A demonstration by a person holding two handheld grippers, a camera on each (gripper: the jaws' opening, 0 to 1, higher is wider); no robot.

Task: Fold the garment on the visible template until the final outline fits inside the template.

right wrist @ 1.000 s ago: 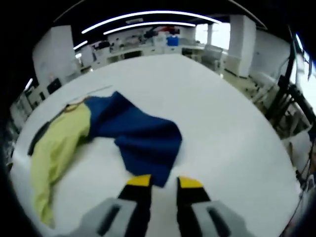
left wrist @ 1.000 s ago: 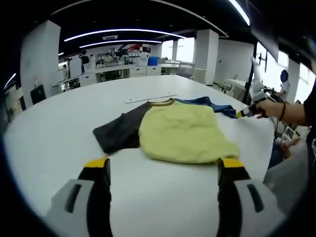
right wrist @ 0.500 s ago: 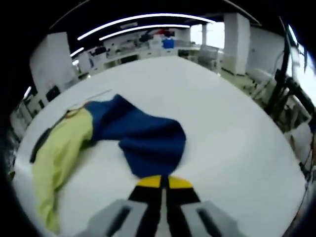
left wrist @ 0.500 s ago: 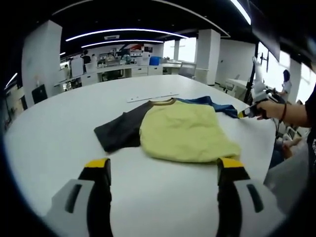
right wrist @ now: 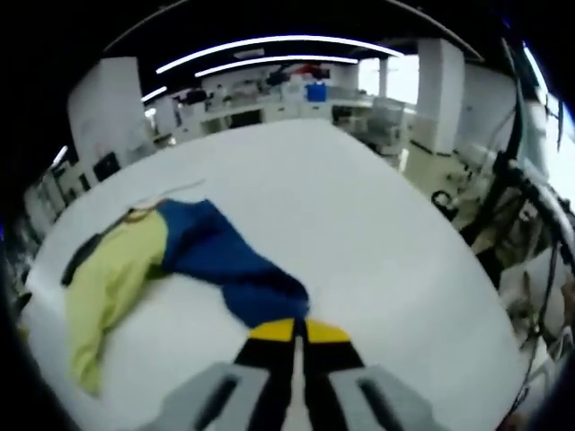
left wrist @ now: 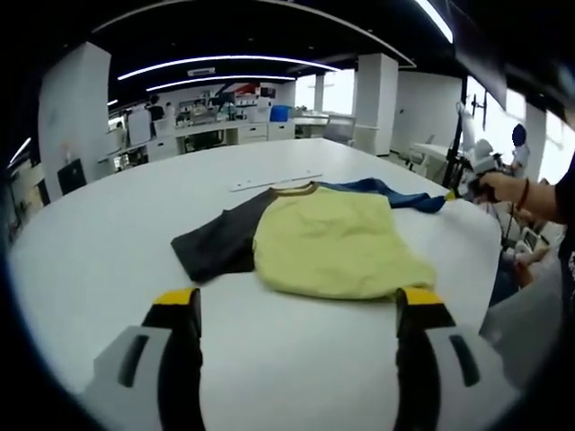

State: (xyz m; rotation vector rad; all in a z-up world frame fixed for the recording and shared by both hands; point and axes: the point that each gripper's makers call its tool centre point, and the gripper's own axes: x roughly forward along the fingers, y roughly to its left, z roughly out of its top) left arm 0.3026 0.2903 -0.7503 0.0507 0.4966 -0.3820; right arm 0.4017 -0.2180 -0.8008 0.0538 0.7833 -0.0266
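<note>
Yellow fabric forms the body of the one garment (left wrist: 332, 238), which lies flat mid-worktop in the left gripper view, with one dark sleeve (left wrist: 216, 244) spread to the left and one blue sleeve (left wrist: 395, 193) stretched to the far right. The left gripper (left wrist: 298, 310) hangs near the camera with its jaws wide apart, grasping nothing, well short of the garment's near hem. At the far right a person's hand (left wrist: 505, 187) holds the right gripper (left wrist: 454, 192) at the blue sleeve's tip. One pale strip (left wrist: 274, 180) lies on the white worktop (left wrist: 99, 251) just beyond the collar; whether it belongs to the template I cannot tell, and no template outline can be made out.

Right gripper view: the right gripper (right wrist: 293, 330) has its yellow tips pressed together on the end of the blue sleeve (right wrist: 235, 271), clenched on the cloth. The sleeve is drawn out in a ridge from the yellow body (right wrist: 112, 278) at left.

Risks, as judged: a grip on so little fabric may slip, dropping the sleeve short of its fold. Pulling outward with the left gripper idle could drag the whole garment sideways or towards the right worktop edge, shifting it off its placement.

Count: one garment, two sleeves, two grippers, one strip.
</note>
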